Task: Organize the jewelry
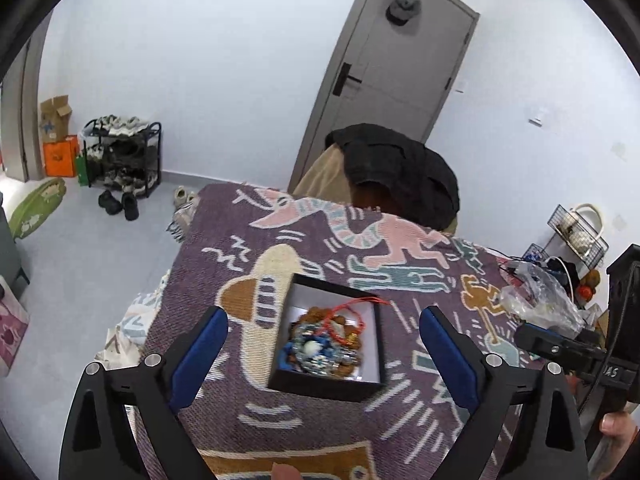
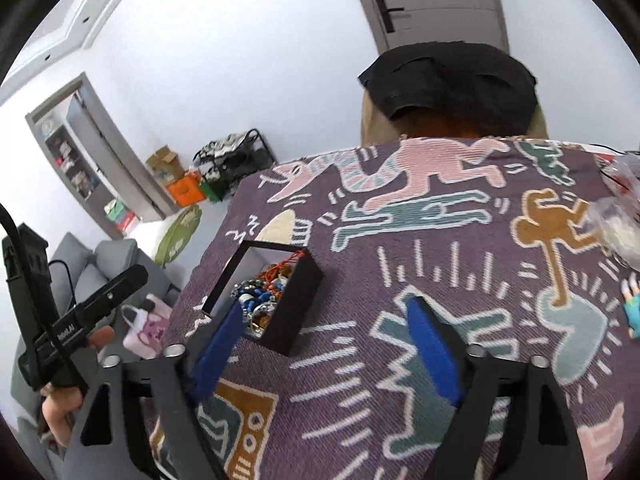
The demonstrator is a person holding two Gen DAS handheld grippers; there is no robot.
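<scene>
A small open black box (image 1: 320,384) with a white lining sits on the purple patterned cloth (image 1: 400,400). It holds a tangled heap of jewelry (image 1: 326,340): blue and brown beads, a white bead and a red cord. My left gripper (image 1: 324,320) is open, its blue-padded fingers on either side of the box just above it. In the right wrist view the box (image 2: 296,320) and its jewelry (image 2: 262,294) lie ahead to the left. My right gripper (image 2: 324,324) is open and empty above the cloth, its left finger by the box's near corner.
A crumpled clear plastic bag (image 1: 540,292) and wire baskets (image 1: 576,228) stand at the table's right end. A chair draped with black clothing (image 1: 396,168) is at the far edge. A small blue item (image 2: 634,310) lies on the cloth at right. A shoe rack (image 1: 124,156) stands by the wall.
</scene>
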